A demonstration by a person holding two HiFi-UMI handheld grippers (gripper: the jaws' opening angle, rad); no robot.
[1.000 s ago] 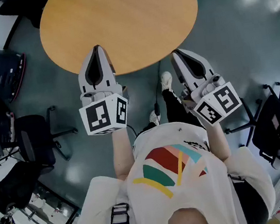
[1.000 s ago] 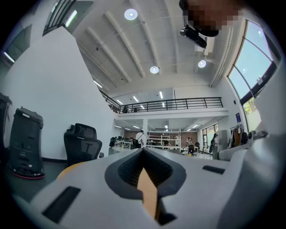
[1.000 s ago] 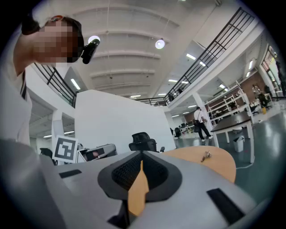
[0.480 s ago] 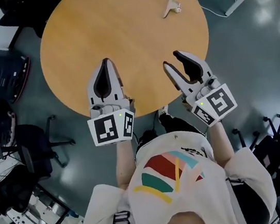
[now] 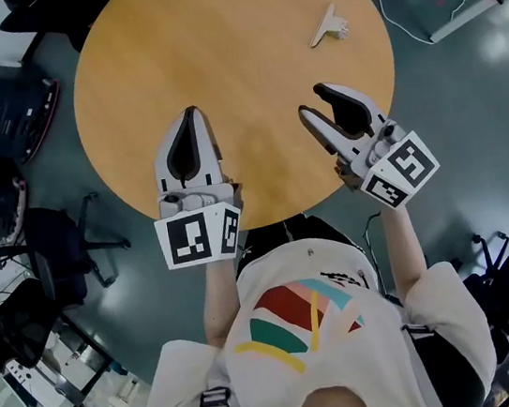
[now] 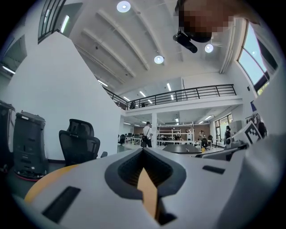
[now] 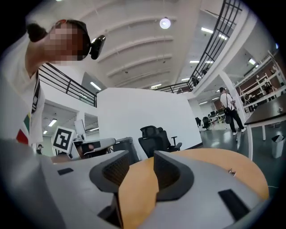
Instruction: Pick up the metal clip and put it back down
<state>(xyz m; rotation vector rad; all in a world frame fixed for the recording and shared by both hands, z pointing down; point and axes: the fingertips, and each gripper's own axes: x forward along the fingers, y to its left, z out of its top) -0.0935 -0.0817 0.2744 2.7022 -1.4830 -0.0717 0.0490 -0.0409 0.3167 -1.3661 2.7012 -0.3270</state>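
Looks like the approach stage, with the pick-up not yet begun. Finds the metal clip (image 5: 329, 25) lying on the far right part of the round table (image 5: 209, 24), well apart from both tools. Calls next for a reach forward and slightly right with the right gripper (image 5: 312, 102), then a descent to straddle the clip (small and low-lying, so probably fiddly to catch). Shows that gripper's jaws opening, roughly half apart, framing only bare tabletop and touching nothing. Has the left gripper (image 5: 189, 115) poised over the table near its edge, jaws together and empty.
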